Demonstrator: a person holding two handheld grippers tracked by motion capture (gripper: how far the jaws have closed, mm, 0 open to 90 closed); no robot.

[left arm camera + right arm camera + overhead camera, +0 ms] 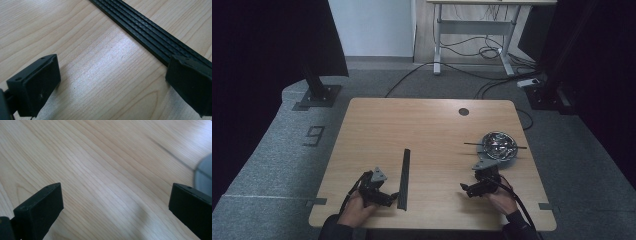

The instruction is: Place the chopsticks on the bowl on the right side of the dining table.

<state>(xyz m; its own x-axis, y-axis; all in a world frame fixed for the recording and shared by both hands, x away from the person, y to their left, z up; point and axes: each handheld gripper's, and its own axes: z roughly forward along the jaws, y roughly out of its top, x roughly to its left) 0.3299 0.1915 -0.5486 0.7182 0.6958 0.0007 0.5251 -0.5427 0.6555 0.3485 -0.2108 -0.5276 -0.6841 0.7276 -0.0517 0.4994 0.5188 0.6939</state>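
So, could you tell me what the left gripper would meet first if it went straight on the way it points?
Probably the black ribbed strip: it crosses just ahead of the open left gripper, one jaw already at its edge; depth is uncertain.

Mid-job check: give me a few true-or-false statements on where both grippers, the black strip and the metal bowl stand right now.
1. The left gripper is shut on the long black ribbed strip. False: its jaws stand wide apart, the strip beside one of them.
2. The right gripper is open and holds nothing. True.
3. The shiny round metal bowl sits at the table's right side, beyond the right gripper. True.
4. The strip lies inside the bowl. False: it lies flat on the light wooden table, left of centre.
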